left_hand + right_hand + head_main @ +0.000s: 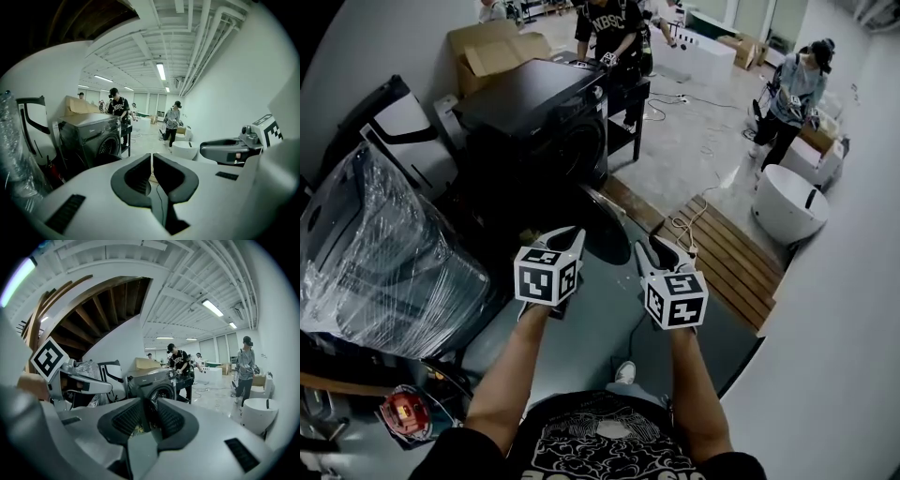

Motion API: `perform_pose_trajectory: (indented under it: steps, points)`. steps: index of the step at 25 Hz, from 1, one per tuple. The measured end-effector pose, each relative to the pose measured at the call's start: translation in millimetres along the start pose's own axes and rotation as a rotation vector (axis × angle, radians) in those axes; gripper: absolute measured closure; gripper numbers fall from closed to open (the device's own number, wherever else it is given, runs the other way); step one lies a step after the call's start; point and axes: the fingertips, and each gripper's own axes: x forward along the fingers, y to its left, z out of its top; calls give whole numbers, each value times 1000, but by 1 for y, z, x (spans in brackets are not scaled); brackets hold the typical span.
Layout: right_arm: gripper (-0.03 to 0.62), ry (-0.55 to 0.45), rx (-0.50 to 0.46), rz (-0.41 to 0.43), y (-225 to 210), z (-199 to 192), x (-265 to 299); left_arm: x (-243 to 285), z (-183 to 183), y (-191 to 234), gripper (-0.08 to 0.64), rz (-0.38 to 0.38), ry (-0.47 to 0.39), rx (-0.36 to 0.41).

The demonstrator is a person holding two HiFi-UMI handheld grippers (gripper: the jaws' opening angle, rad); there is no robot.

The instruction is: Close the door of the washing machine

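The dark front-loading washing machine (534, 117) stands by the left wall ahead of the person, and its round door (607, 225) hangs open toward them, just beyond the tips of both grippers. The left gripper (571, 236) is held out before the door with its fingers drawn almost together on nothing, while the right gripper (660, 249) beside it has its fingers a little apart, also empty. A plastic-wrapped appliance (375, 253) sits to the left, and a wooden pallet (727, 258) lies on the floor to the right.

Gripper views both face the washer (90, 137)
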Motion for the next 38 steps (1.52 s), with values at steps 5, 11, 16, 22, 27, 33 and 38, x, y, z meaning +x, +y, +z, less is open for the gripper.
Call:
perform_pose_trajectory:
  steps: [5,11,16,22,27,33,38]
  points:
    - [466,17,-4,49,-12,-3,12,12,4,-5,523,29,2,4]
    - [433,47,-19,113,-17,-11,24,24,4,-6,523,64,6,-11]
    - [389,59,-32,175,-16,-15,32,30,-2,-7,523,89,25,-13]
    - [376,89,-63,201,-17,-25,46,36,-8,1,523,107,34,-12]
    - [376,128,-84,200,-22,-42,65,44,-17,14,523,115,34,-33]
    - [376,172,-107,217,-22,-69,95,64,-38,29,523,104,55,-38]
    - [376,185,-130,212,-25,-87,129,94,-50,38,523,79,74,-8]
